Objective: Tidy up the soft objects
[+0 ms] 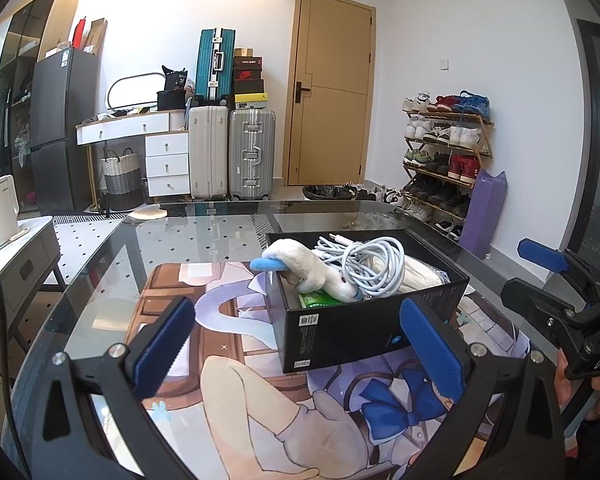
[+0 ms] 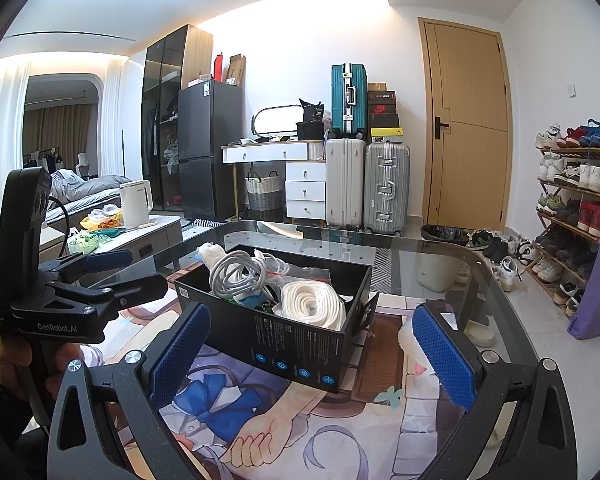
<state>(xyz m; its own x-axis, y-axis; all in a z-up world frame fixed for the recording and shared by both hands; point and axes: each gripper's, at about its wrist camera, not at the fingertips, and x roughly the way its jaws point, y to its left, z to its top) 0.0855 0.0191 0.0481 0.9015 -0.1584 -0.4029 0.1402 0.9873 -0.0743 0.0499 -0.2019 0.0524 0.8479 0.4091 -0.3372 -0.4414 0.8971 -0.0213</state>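
Drooping white plush (image 1: 314,270), blue-tipped, over box (image 1: 360,326) rim

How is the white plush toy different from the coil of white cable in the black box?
The plush toy is a fuzzy, solid shape with a blue part, while the cable is smooth, thin cord wound in open loops. The plush toy leans over the black box's rim, its blue end sticking outside; the cable sits inside, piled above the rim. Both are whitish, soft and rest in the same box.
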